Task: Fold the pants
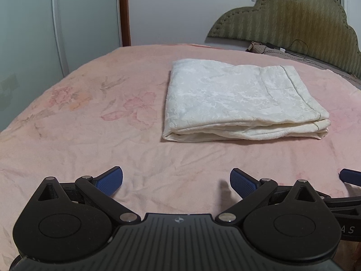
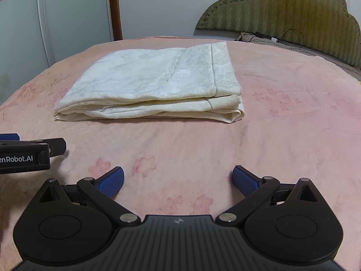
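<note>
Closest in, the left hand-held gripper [image 1: 176, 184], black with blue ribbed pads, has its fingers spread wide with nothing between them, poised low above the pink floral fleece bed cover [image 1: 90, 117]. The right hand-held gripper [image 2: 178, 181] is the same build and equally wide open, gripping nothing, with faint printed pink blossoms showing on the cover in the gap between its fingers. The two sit side by side: in the right wrist view the left tool's black body juts in from the left edge, and in the left wrist view one blue pad of the right tool pokes in from the right edge. Ahead of both, well apart from either set of fingertips, lie the folded cream-white brocade-textured pants [image 1: 237, 99], a flat rectangular stack of several layers with the folded edges turned toward the grippers and a seamed hem band along the side nearer the headboard. They lie ahead and to the right of the left tool, and ahead and slightly left of the right tool [image 2: 153, 81]. Farther off to the right rises an olive-green padded scalloped headboard [image 2: 293, 9], with a black cable [image 2: 291, 36] at its base, and behind the bed a pale wall and a brown wooden door frame [image 2: 115, 9].
</note>
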Demonstrator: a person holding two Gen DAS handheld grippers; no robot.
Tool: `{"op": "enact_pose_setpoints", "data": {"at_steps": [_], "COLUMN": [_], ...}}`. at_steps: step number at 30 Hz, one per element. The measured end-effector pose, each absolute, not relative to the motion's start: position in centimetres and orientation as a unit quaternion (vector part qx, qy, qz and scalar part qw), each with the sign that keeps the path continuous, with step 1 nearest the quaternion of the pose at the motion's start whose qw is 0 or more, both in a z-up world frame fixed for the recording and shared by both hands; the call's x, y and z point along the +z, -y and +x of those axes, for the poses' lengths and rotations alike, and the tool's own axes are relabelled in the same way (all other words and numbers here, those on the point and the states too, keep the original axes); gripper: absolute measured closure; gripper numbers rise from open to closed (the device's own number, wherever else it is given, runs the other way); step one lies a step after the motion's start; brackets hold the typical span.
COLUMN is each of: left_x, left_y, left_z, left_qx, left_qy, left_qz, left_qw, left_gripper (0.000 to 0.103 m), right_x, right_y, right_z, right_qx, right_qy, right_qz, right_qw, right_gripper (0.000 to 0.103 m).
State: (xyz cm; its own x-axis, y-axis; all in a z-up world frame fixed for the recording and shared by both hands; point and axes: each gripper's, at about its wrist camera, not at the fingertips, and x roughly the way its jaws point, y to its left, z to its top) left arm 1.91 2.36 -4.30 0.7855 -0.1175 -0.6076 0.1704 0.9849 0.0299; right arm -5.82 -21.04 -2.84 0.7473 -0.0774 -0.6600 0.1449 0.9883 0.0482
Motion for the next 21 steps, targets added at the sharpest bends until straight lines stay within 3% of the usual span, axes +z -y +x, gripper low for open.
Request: {"op": "enact_pose_setpoints", "data": {"at_steps": [21], "left_x": [-3.88], "left_y": [-3.02], "left_z": [1.64], "left_qx": [-0.056], "left_qy": [-0.296], "left_qz": [0.045], "left_qw": [0.952], "left_gripper": [0.0], "right_x": [-3.07], "right_y": [20.89], "right_z": [-5.77], "right_qx": [-0.059], "right_qy": [-0.347], "right_qz": [0.044], "right_qw": [0.935], "right_gripper": [0.0]}}
